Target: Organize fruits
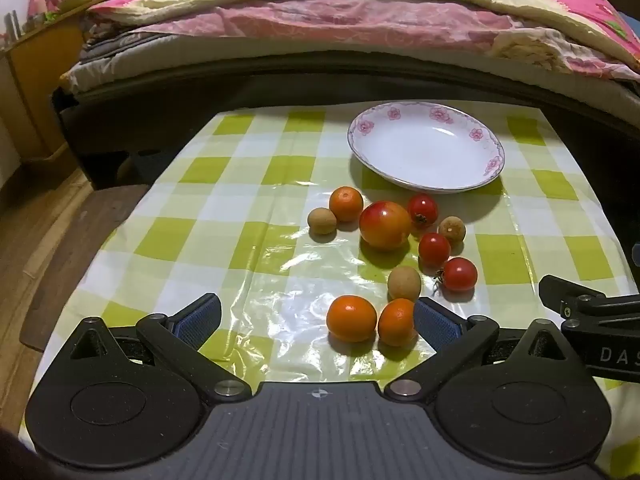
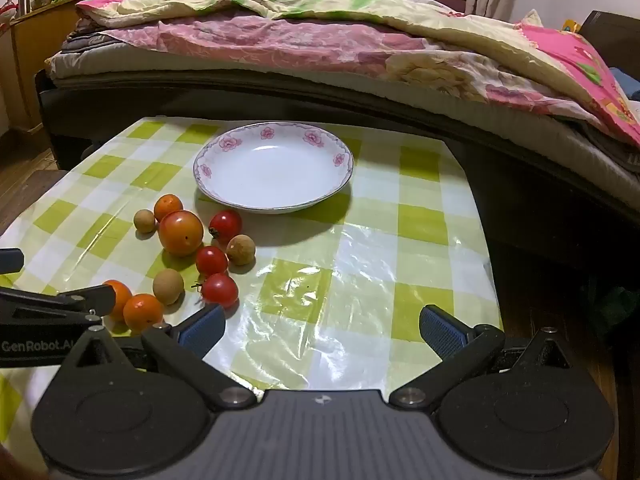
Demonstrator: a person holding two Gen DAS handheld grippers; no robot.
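A white plate with pink flowers sits empty at the back of the checked table. In front of it lie a large red-orange tomato, three cherry tomatoes, three small oranges and three brown longans. My left gripper is open, low over the table, with two oranges between its fingers near the right pad. My right gripper is open and empty over bare cloth, right of the fruit.
A green-and-white checked plastic cloth covers the small table. A bed with pink and cream quilts runs behind it. A wooden cabinet stands at far left. The right gripper's arm shows at the left view's right edge.
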